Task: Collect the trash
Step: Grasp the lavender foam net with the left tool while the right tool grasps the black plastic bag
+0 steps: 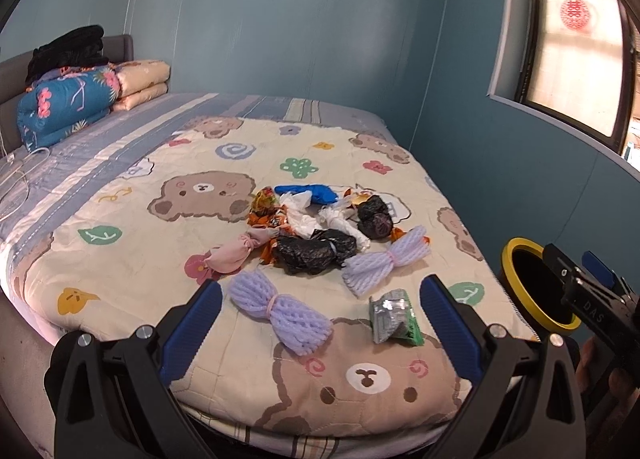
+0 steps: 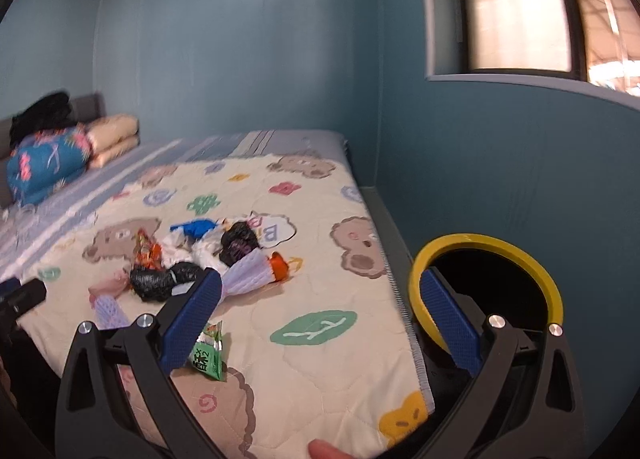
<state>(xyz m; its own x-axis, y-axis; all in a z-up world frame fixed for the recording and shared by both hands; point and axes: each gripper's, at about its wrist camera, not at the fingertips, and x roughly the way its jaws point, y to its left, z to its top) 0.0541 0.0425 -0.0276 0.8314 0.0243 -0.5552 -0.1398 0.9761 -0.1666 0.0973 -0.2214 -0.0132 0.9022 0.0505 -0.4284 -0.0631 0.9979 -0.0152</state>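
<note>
Here both grippers, left gripper (image 1: 322, 297) and right gripper (image 2: 320, 293), gape wide over the bed edge (image 2: 416, 355).

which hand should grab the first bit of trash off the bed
Left. Its open left gripper frames the purple foam net and green wrapper. The right gripper, also open, sits toward the yellow-rimmed bin.

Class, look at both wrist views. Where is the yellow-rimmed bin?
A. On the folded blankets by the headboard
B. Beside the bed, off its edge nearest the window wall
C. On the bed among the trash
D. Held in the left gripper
B: the yellow-rimmed bin sits past the quilt edge, against the blue window wall, with the open right gripper near it.
</note>
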